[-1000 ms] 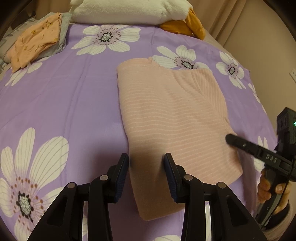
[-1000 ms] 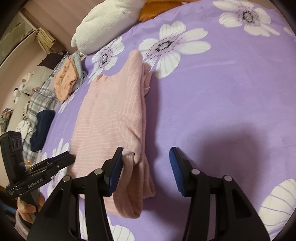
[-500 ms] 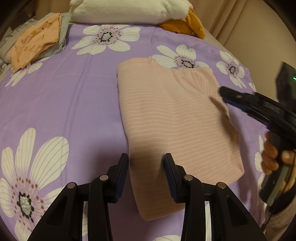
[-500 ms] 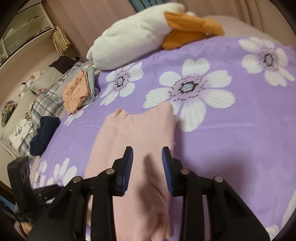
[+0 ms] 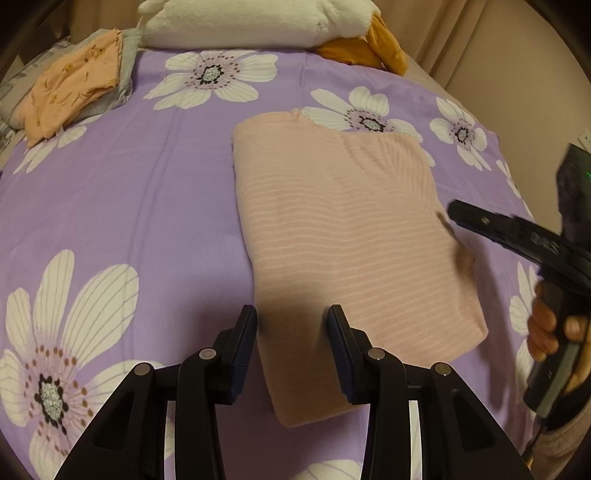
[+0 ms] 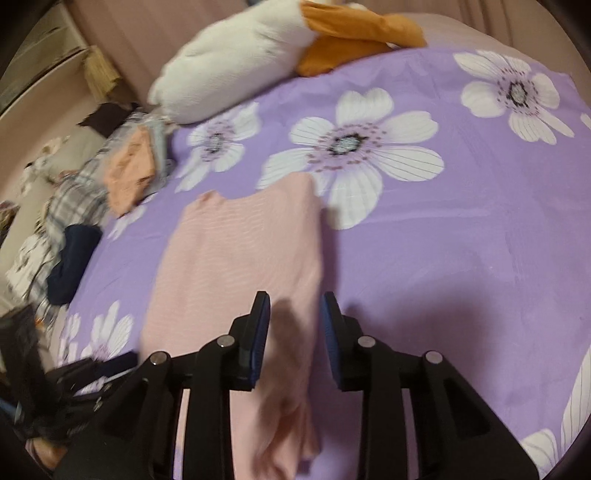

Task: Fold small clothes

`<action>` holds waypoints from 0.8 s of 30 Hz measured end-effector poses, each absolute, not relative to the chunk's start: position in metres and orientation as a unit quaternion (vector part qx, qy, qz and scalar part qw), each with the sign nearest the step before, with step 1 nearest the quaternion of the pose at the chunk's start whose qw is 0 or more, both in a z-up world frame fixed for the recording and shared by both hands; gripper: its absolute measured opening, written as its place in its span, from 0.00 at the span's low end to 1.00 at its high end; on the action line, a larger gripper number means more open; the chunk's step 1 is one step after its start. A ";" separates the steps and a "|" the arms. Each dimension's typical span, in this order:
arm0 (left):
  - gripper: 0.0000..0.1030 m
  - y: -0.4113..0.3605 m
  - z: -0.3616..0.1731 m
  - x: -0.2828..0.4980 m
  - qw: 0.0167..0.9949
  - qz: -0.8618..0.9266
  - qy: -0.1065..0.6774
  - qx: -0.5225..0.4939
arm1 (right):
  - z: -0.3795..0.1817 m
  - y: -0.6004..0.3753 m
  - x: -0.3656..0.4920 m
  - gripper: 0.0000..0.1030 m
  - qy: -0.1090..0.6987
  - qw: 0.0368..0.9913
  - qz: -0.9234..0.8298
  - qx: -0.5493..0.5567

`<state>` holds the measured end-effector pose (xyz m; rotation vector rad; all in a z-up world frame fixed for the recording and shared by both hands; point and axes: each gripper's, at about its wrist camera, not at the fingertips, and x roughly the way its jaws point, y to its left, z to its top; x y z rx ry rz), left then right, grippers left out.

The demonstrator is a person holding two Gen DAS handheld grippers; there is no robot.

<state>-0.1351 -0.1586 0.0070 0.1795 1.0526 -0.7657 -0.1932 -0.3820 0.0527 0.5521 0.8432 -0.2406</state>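
Observation:
A pink striped garment lies folded into a long rectangle on the purple flowered bedspread. It also shows in the right wrist view. My left gripper is open and empty, hovering over the garment's near left edge. My right gripper is open and empty, above the garment's right edge; in the left wrist view it hangs in the air at the right, held by a hand.
A folded orange garment on grey cloth lies at the far left of the bed. A white and orange plush lies at the head. Plaid and dark clothes are piled off the bed's left side.
My right gripper let go of the garment's right edge, lifted away and partly closed. The garment's right side now lies flat. The left gripper has not moved.

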 end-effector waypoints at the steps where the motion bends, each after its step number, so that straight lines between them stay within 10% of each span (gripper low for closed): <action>1: 0.37 -0.157 0.007 -0.136 0.793 -0.355 0.488 0.085 | 0.056 -0.376 -0.199 0.29 0.400 0.872 -0.106 0.260; 24: 0.38 -0.140 0.013 -0.174 0.801 -0.340 0.481 0.106 | 0.040 -0.320 -0.259 0.29 0.459 0.866 -0.095 0.175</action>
